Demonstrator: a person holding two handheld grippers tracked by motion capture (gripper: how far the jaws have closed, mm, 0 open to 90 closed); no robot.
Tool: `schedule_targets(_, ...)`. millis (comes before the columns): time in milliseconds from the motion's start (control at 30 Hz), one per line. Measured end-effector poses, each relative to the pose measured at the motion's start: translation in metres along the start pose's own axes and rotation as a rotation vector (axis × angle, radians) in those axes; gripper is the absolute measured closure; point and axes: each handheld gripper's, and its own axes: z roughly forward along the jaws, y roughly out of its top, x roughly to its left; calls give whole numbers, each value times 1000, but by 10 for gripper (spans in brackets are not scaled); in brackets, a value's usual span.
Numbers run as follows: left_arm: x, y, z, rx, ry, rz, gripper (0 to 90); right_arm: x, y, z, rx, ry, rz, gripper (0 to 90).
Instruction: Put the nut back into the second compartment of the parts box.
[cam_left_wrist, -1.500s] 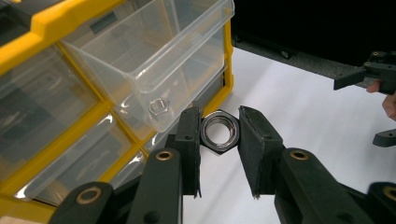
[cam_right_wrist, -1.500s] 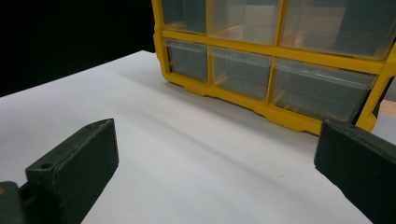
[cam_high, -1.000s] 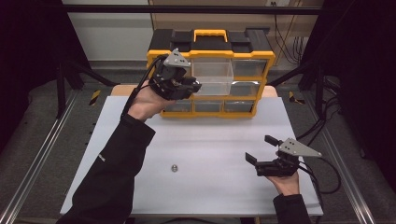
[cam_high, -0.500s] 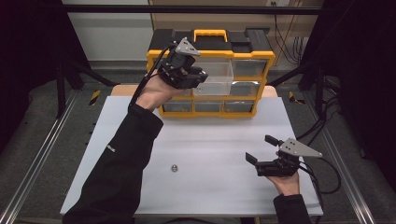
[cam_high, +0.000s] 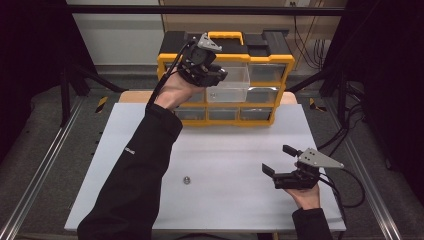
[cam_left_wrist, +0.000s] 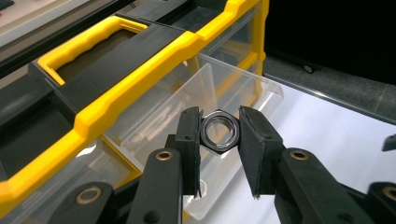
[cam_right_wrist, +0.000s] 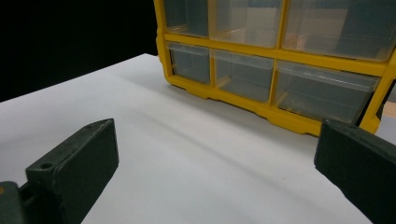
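My left gripper (cam_left_wrist: 219, 128) is shut on a silver hex nut (cam_left_wrist: 220, 131), held between its two black pads above a pulled-out clear drawer (cam_left_wrist: 187, 126) of the yellow and black organizer (cam_high: 265, 65). In the high view the left gripper (cam_high: 217, 75) hangs at the organizer's upper row, over the open drawer (cam_high: 229, 85). My right gripper (cam_high: 280, 162) rests near the table's front right, jaws wide open with nothing between them. In the right gripper view its pads (cam_right_wrist: 79, 163) frame bare table and the organizer's lower drawers (cam_right_wrist: 243, 74).
A second small nut (cam_high: 186, 180) lies on the white table (cam_high: 235, 150) near the front, left of centre. The organizer stands at the table's far edge. Dark floor and metal rails (cam_high: 35, 180) flank the table.
The left hand has carried the nut up and to the right, from the organizer's left side to above the open clear drawer. The right gripper has stayed put.
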Motion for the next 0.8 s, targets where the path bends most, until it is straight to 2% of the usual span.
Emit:
schedule_targets(300,10,0,16,9,-2,-33,691,0,0,0,0,0,1,3)
schedule_targets(433,13,-3,24,22,-6,-31,691,0,0,0,4,1,0,3)
schedule_targets(800,11,-6,40,45,-7,-36,691,0,-1,1,3,0,-9,3)
